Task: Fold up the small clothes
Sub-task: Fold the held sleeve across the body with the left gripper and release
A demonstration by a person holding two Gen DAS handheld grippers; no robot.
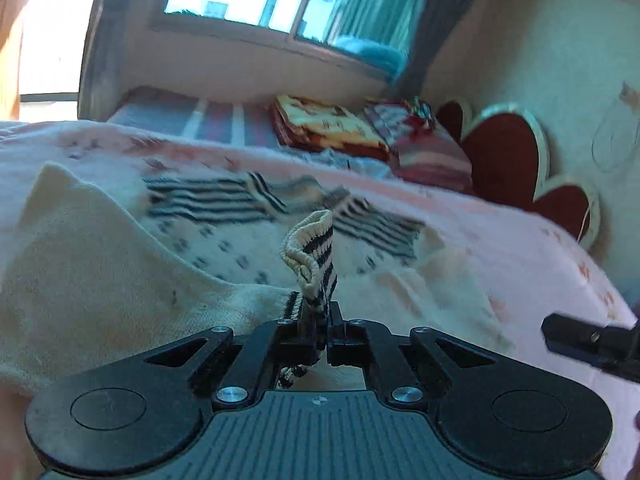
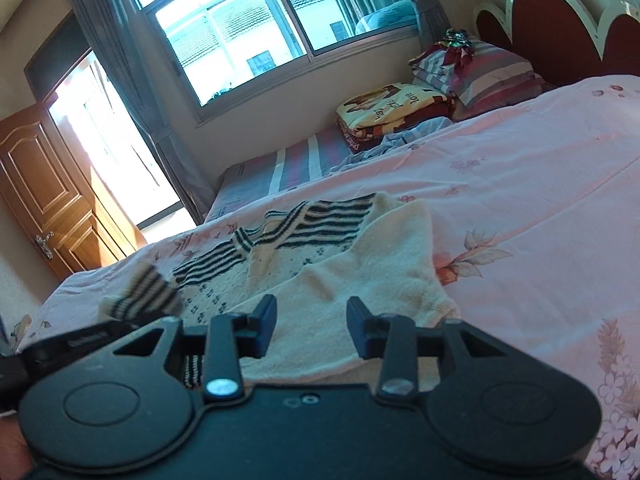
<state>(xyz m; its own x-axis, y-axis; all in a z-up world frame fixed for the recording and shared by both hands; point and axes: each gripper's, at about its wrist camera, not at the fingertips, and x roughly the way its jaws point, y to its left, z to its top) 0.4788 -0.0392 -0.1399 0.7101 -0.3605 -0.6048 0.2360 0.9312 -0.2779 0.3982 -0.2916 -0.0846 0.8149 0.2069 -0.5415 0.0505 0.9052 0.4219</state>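
A small cream sweater [image 2: 360,248] with black stripes lies on the pink floral bed; it also shows in the left wrist view [image 1: 100,272]. My left gripper [image 1: 322,312] is shut on the sweater's striped ribbed cuff [image 1: 316,256], which stands up between the fingers. The same cuff [image 2: 144,292] shows lifted at the left of the right wrist view. My right gripper [image 2: 312,320] is open and empty, hovering over the sweater's cream part. Its finger [image 1: 588,340] shows at the right edge of the left wrist view.
The pink bedspread [image 2: 540,208] stretches to the right. Folded blankets [image 2: 392,108] and striped pillows [image 2: 488,68] lie at the far side by a red scalloped headboard [image 2: 560,24]. A window [image 2: 248,28] and a wooden door [image 2: 44,192] stand behind.
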